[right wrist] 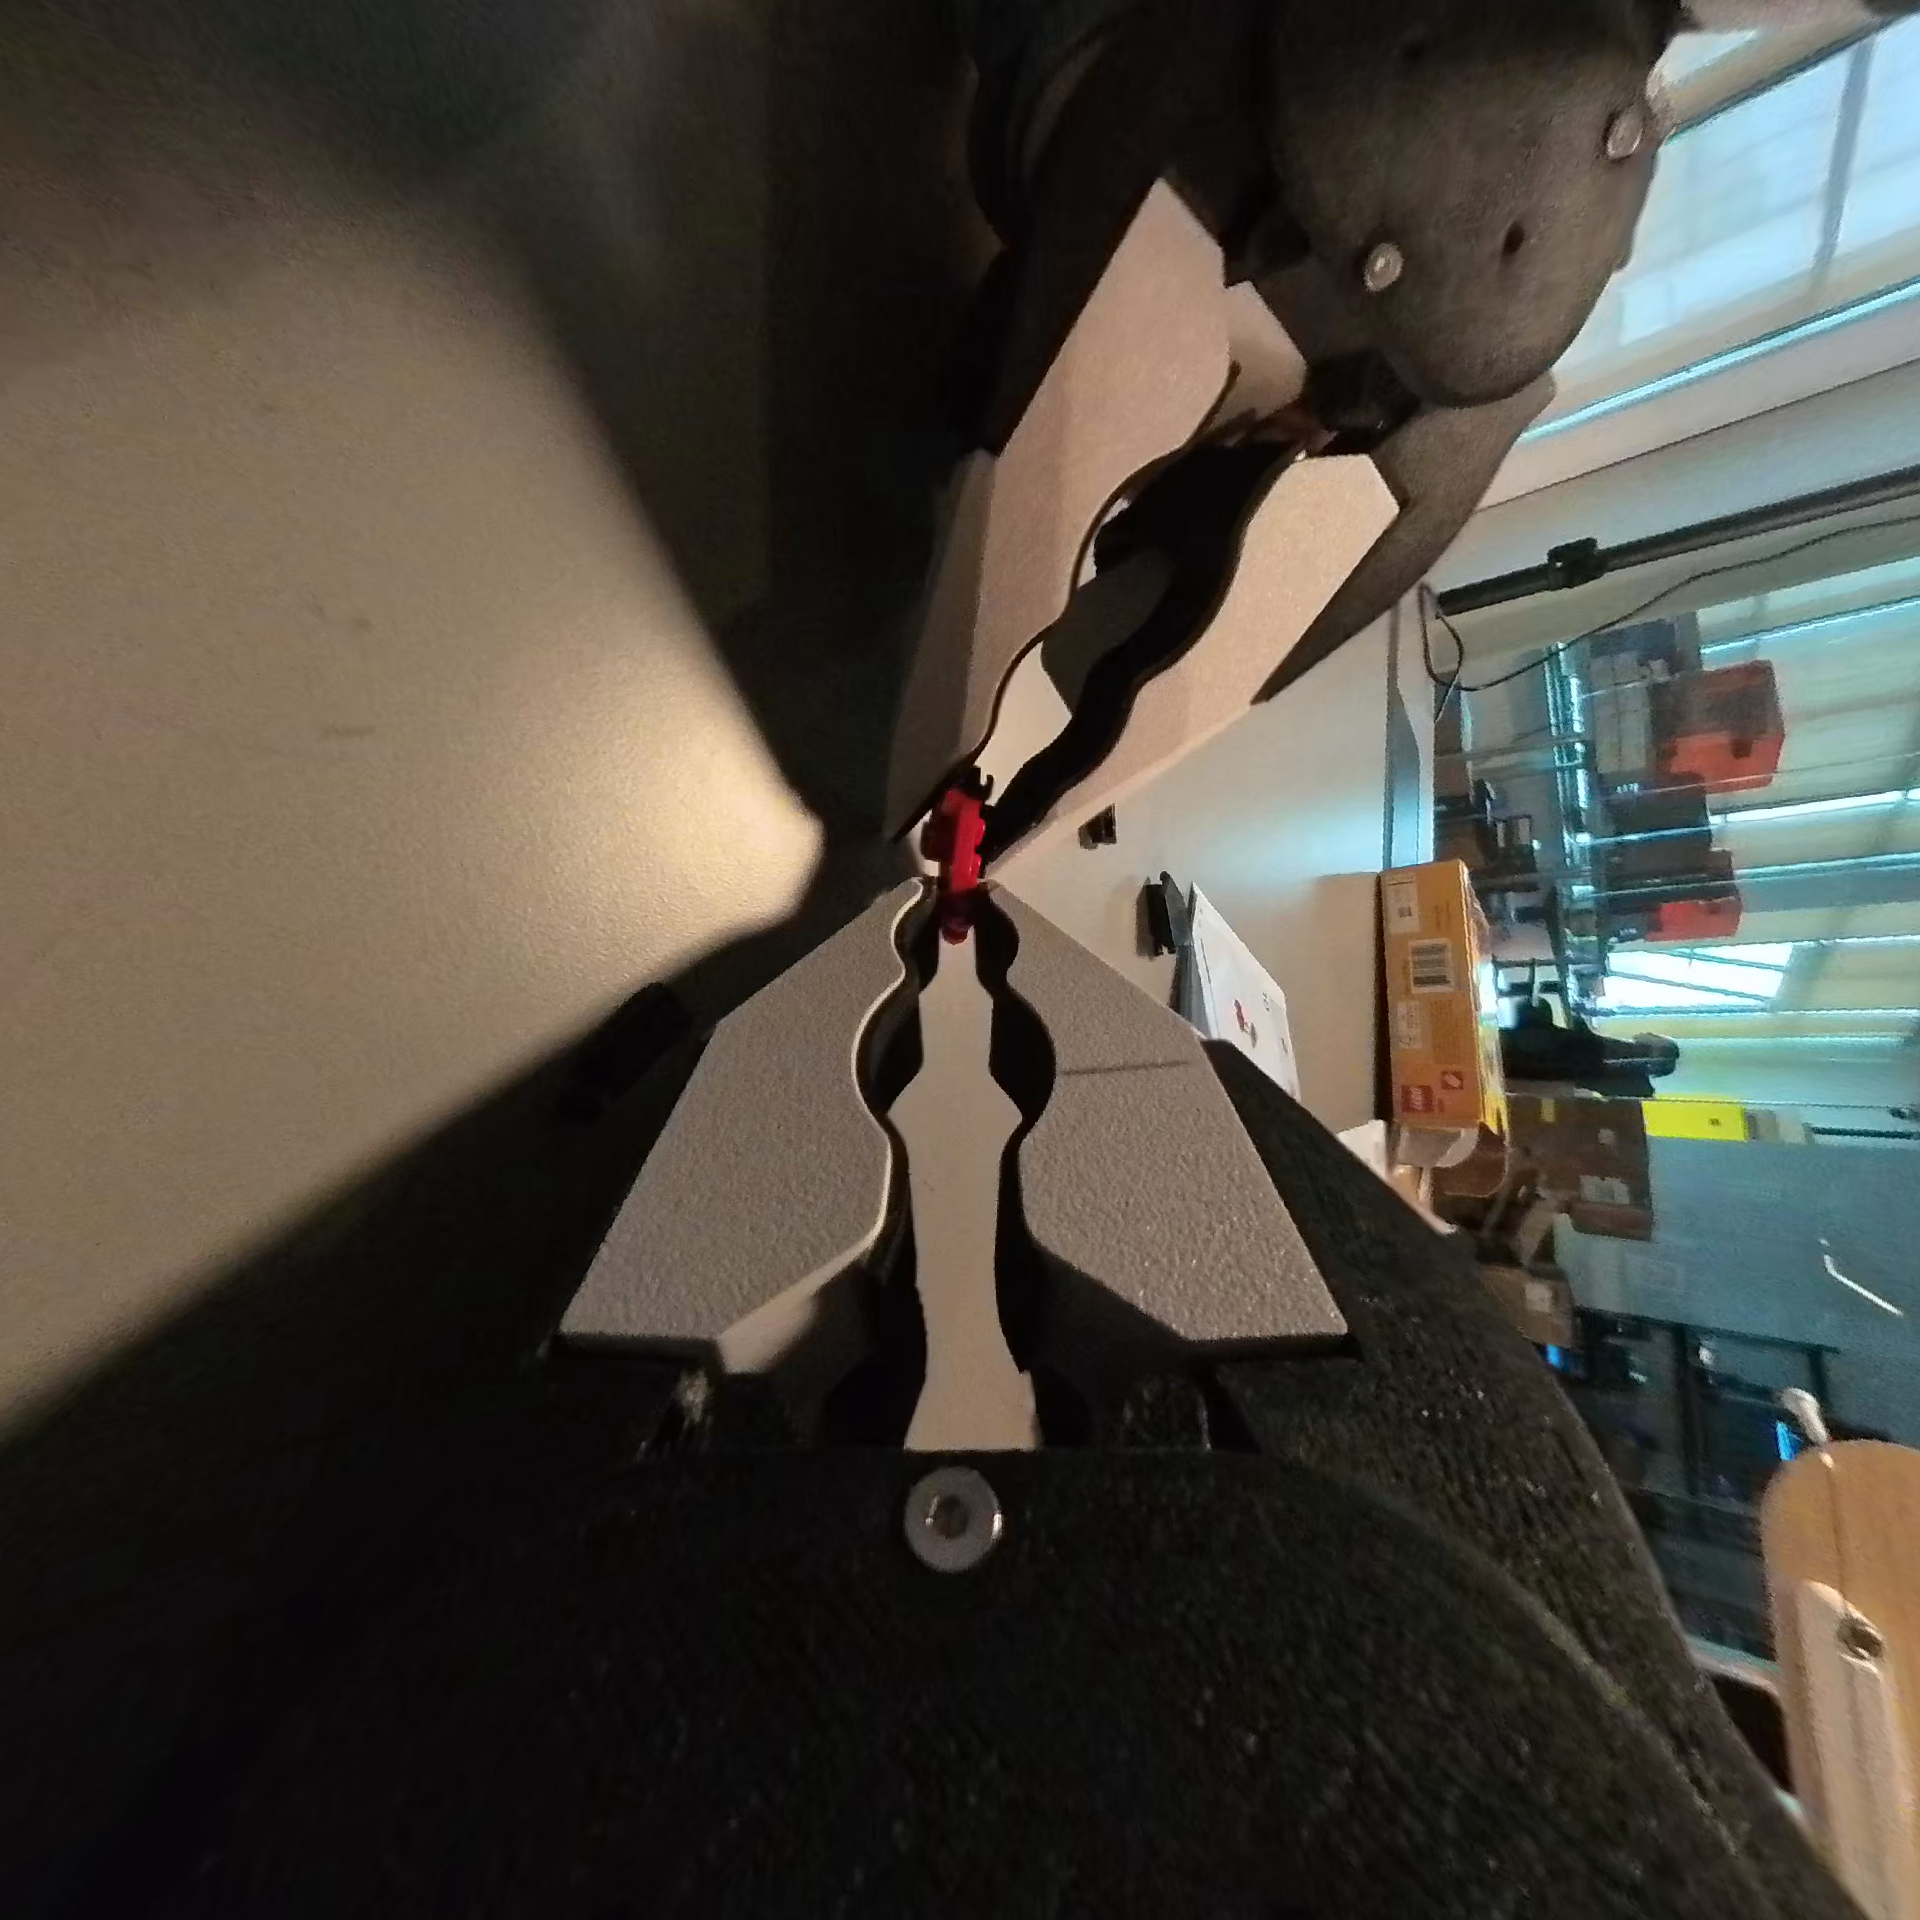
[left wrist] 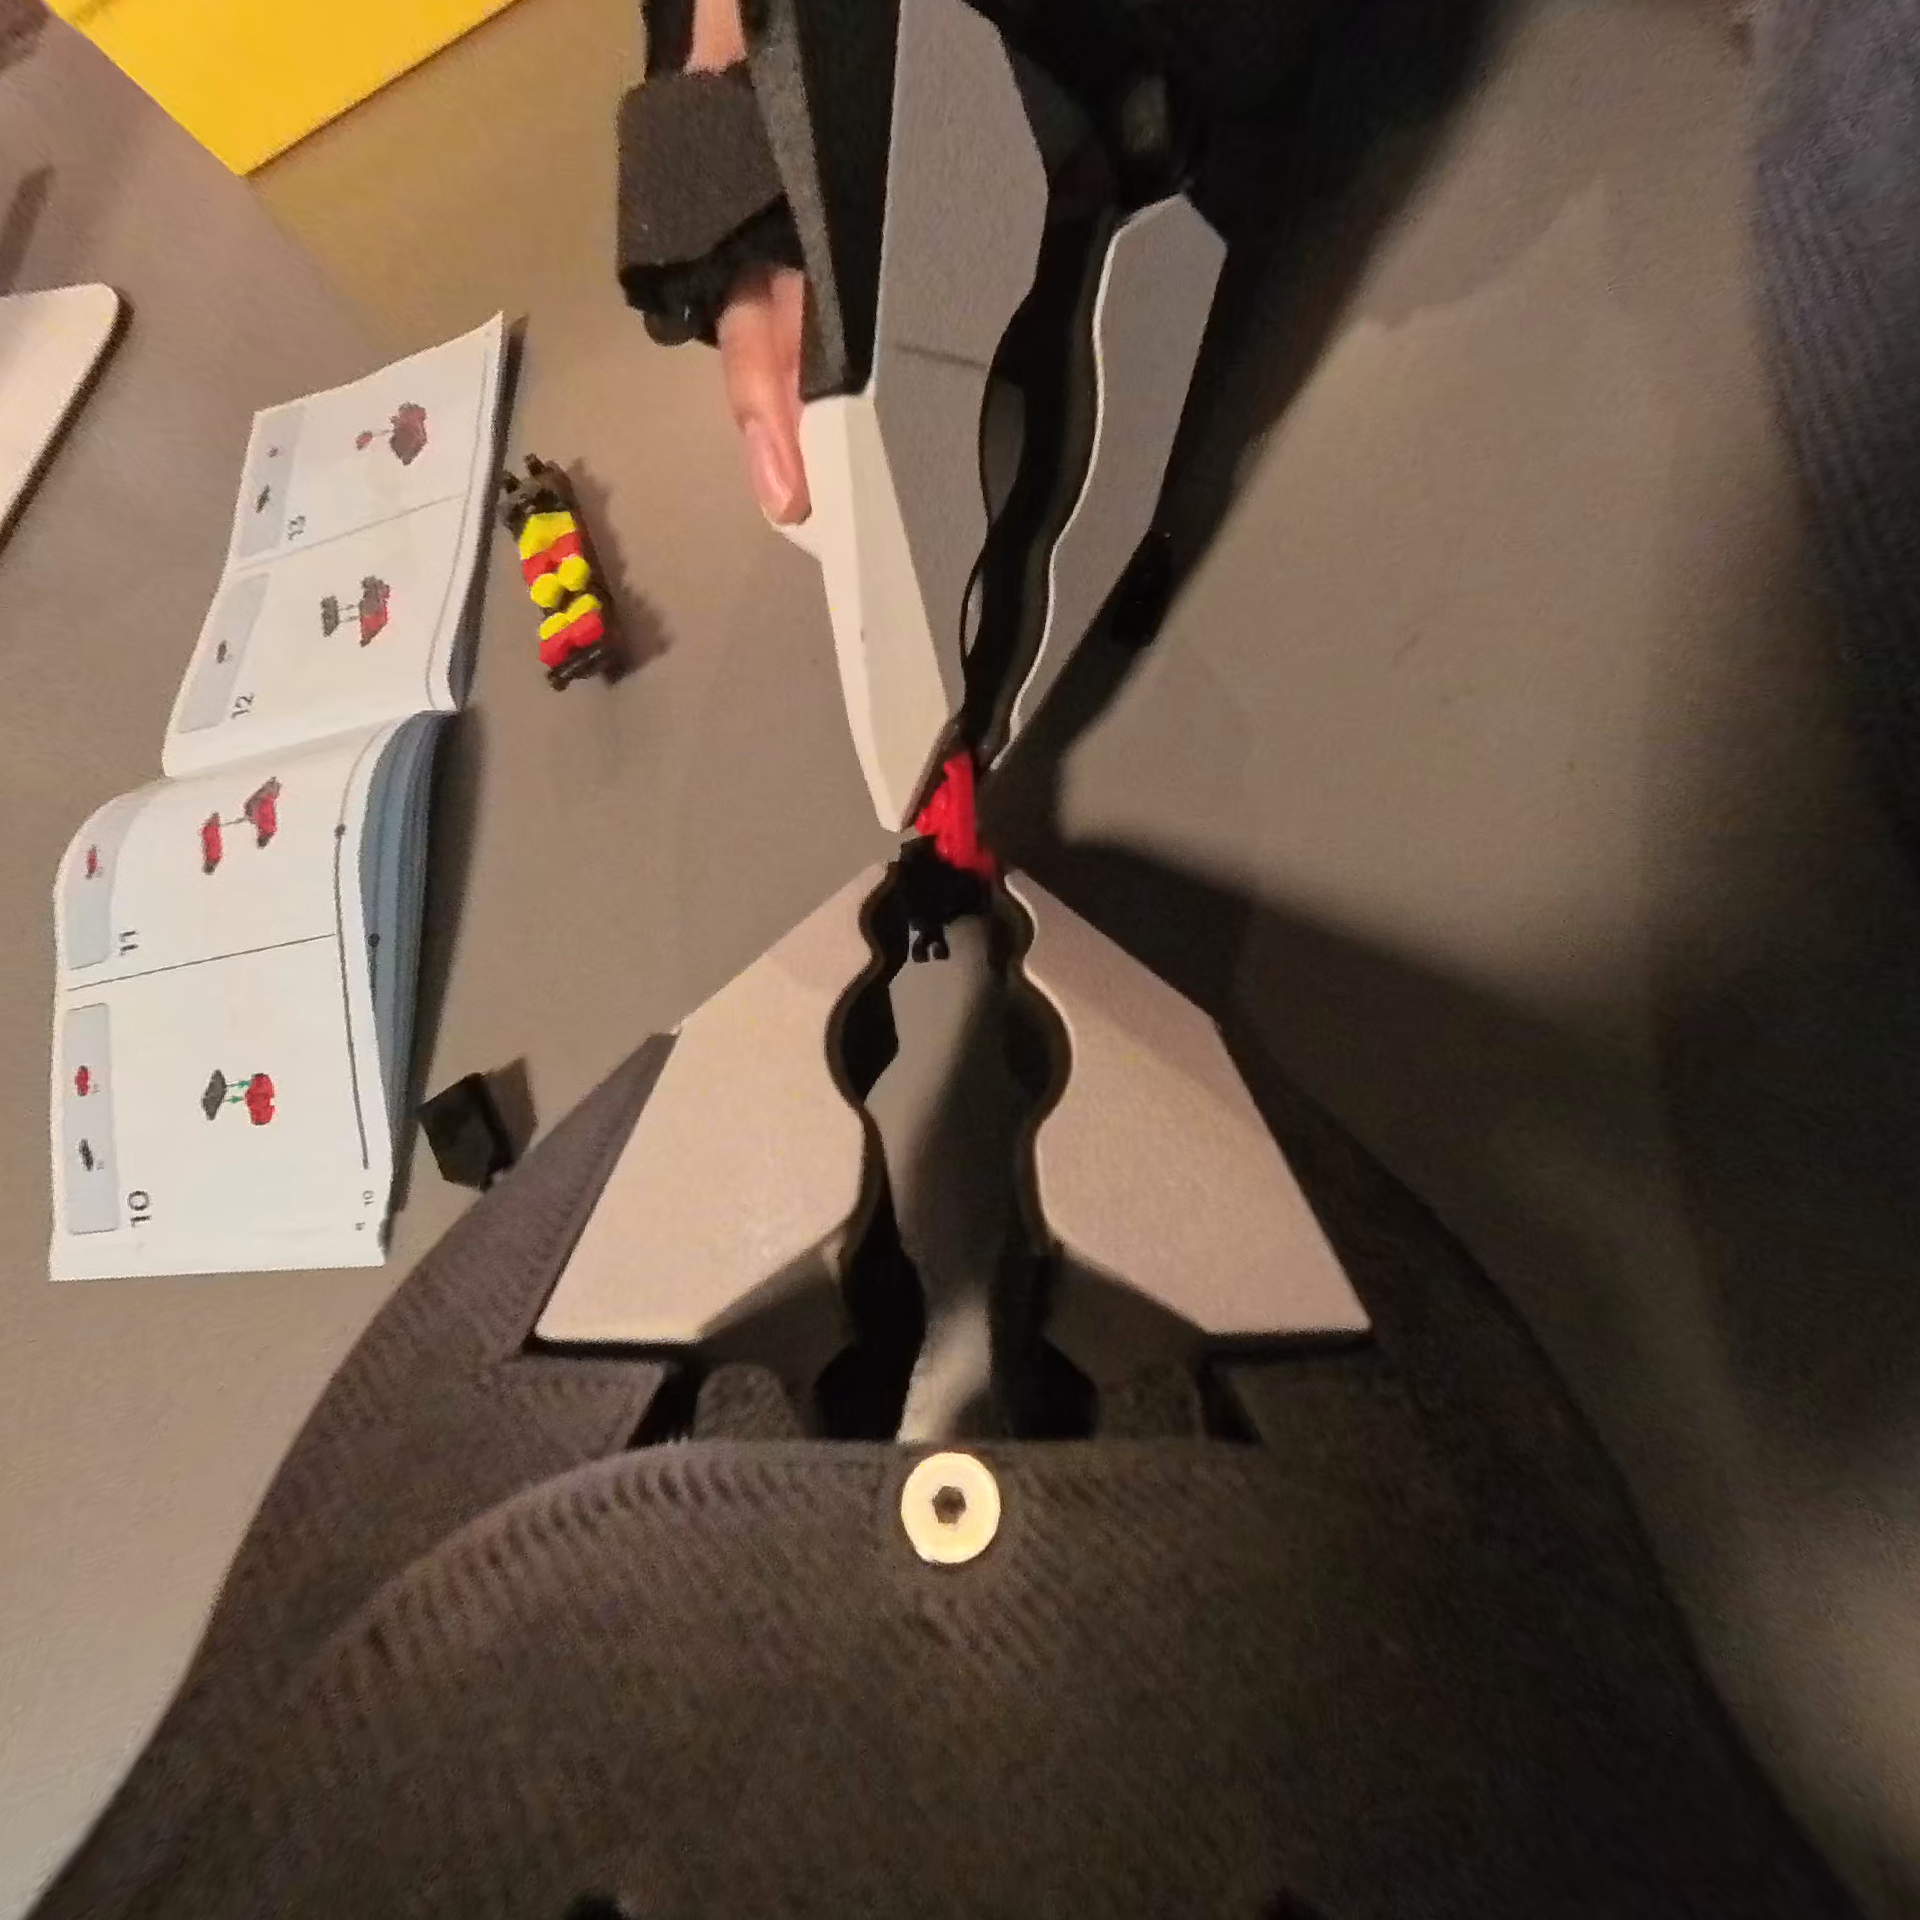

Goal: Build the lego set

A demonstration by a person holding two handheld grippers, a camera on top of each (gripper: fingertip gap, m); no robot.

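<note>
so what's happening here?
A person is building a lego set with two handheld grippers. The left gripper pinches a small black piece; the right gripper pinches a red piece. The two tips meet in mid-air above the table, pressing the pieces together. An open instruction booklet lies on the table, with a red-and-yellow sub-assembly beside it.

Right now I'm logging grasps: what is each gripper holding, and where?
The left gripper pinches a black piece at its fingertips; the right gripper pinches a red piece at its tips. The two pieces meet between them.
</note>
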